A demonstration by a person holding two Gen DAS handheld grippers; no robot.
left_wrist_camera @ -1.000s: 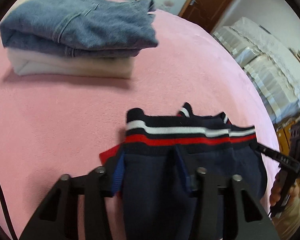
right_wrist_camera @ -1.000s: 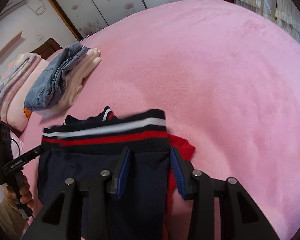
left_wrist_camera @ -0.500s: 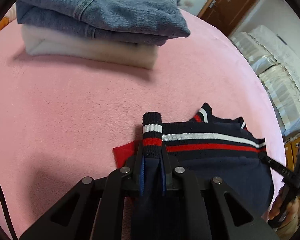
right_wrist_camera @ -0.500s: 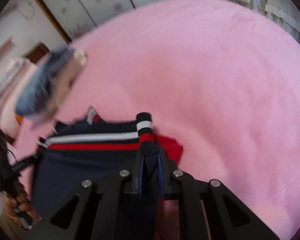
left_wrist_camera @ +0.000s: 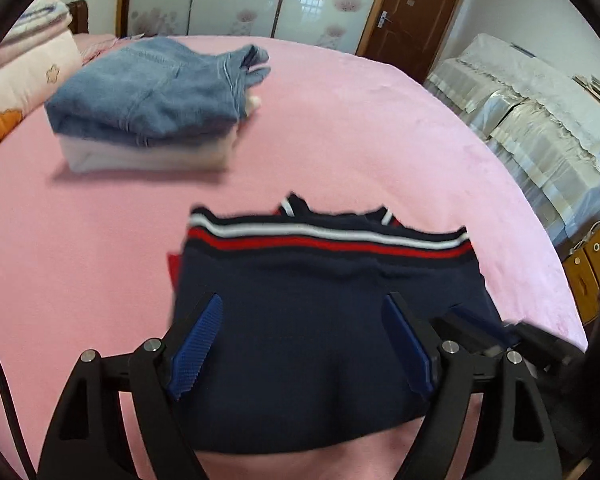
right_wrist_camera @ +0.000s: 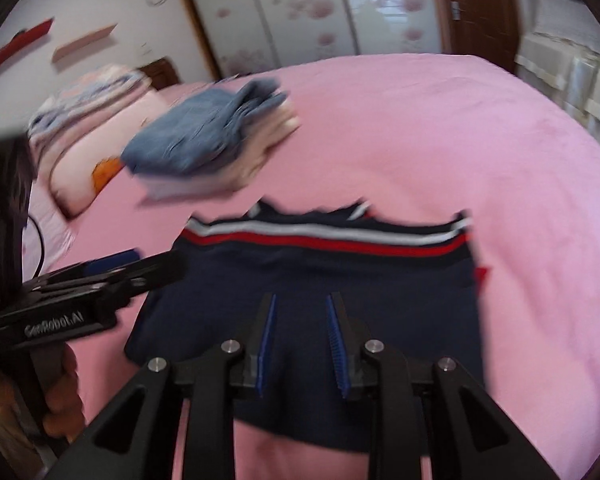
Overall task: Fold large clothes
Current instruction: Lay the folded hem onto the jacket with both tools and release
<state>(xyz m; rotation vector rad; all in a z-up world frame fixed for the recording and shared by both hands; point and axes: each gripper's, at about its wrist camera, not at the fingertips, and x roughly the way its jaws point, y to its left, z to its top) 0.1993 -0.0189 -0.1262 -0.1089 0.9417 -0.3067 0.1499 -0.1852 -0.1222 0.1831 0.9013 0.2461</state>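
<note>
**Navy sweater folded over on the bed, both grippers off it**

Nearest first: the left gripper (left_wrist_camera: 300, 344) has its jaws standing wide apart, blue ribbed pads (left_wrist_camera: 196, 348) either side of the cloth but not pressing on it. They've just been opening, and nothing is pinched between them. The right gripper (right_wrist_camera: 300, 344) has a narrower gap, jaws also just opening a bit, and in its own view the pads hang over the fabric without clamping it.

Right under both lies the navy sweater (left_wrist_camera: 320, 320), flat on the pink bed (left_wrist_camera: 100, 240). It's a soft knit, limp, folded over so the ribbed hem with the white and red stripes (left_wrist_camera: 328, 240) lies along the far edge. A bit of red pokes out at the side. I'd guess it's light but floppy, so it'll sag if lifted from one point. Best to take it at two corners of a folded edge, pinching all layers together. The fleecy bed cover probably drags on it a little.

Further back, well apart, sits a folded stack (left_wrist_camera: 152, 108): denim on top, something cream underneath. Behind that, pillows and wardrobe doors.
</note>
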